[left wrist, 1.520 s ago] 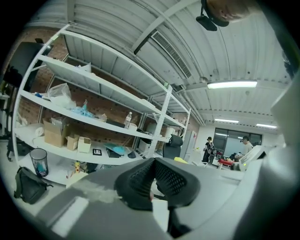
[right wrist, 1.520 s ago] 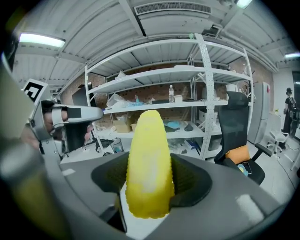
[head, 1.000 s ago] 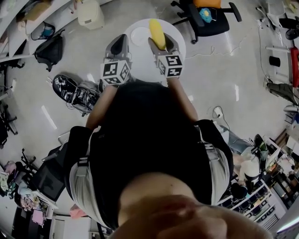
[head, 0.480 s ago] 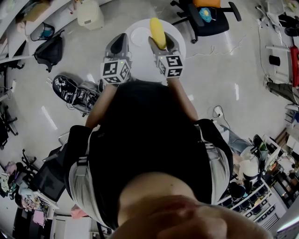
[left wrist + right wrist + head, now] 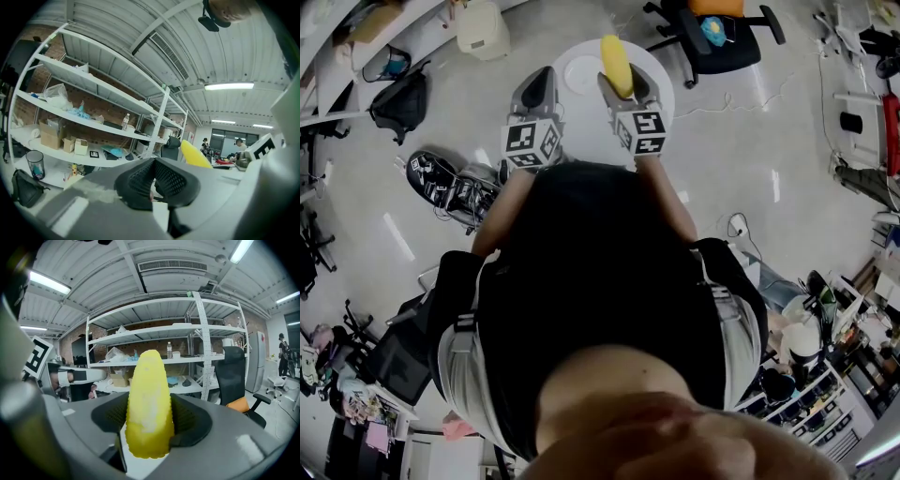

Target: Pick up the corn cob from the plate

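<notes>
The yellow corn cob is lifted above the round white table, and my right gripper is shut on its lower part. In the right gripper view the cob stands upright between the black pads, its tip pointing up, with the right gripper clamped around it. A white plate lies on the table just left of the cob. My left gripper hovers over the table's left edge with its pads together and nothing in them. In the left gripper view the left gripper is shut and the cob shows at the right.
A black office chair with an orange seat stands beyond the table at the right. A dark backpack and a white bin sit on the floor at the left. White shelving with boxes lines the wall ahead.
</notes>
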`<action>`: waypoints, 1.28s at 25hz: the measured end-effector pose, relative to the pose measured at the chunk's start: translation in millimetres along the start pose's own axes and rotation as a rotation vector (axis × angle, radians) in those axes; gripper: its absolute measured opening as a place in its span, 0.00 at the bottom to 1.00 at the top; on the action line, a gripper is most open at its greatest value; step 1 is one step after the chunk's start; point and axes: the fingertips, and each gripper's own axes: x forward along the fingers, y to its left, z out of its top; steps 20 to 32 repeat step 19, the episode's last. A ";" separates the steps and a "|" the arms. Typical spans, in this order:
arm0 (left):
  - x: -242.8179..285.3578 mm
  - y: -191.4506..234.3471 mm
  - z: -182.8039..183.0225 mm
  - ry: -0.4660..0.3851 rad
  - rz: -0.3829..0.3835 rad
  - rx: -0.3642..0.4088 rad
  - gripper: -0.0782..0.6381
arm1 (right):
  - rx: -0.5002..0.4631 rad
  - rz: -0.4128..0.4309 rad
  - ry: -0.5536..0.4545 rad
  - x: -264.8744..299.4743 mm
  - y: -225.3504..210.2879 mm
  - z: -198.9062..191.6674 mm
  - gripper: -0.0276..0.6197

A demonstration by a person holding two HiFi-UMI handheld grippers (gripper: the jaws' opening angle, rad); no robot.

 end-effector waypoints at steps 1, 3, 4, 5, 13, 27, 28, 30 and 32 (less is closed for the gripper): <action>-0.3 0.5 0.4 0.000 -0.001 -0.001 0.12 | 0.000 0.000 0.001 0.0 0.9 -0.1 0.45; -0.6 0.8 1.7 0.001 -0.003 -0.001 0.12 | -0.001 -0.003 0.002 -0.3 1.8 0.6 0.45; -0.7 0.8 2.2 0.001 -0.004 -0.001 0.12 | -0.001 -0.004 0.003 -0.4 2.0 1.2 0.45; -0.9 0.8 2.5 0.002 -0.006 -0.001 0.12 | 0.000 -0.006 0.003 -0.4 2.2 1.6 0.46; -0.1 -0.5 0.0 0.006 -0.011 0.001 0.12 | 0.002 -0.005 0.002 -1.1 2.8 -0.3 0.45; -1.0 0.4 2.2 0.004 -0.012 -0.002 0.12 | -0.002 -0.008 0.005 -1.4 3.9 1.5 0.45; -1.0 0.4 2.2 0.004 -0.012 -0.002 0.12 | -0.002 -0.008 0.005 -1.4 3.9 1.5 0.45; -1.0 0.4 2.2 0.004 -0.012 -0.002 0.12 | -0.002 -0.008 0.005 -1.4 3.9 1.5 0.45; -1.0 0.4 2.2 0.004 -0.012 -0.002 0.12 | -0.002 -0.008 0.005 -1.4 3.9 1.5 0.45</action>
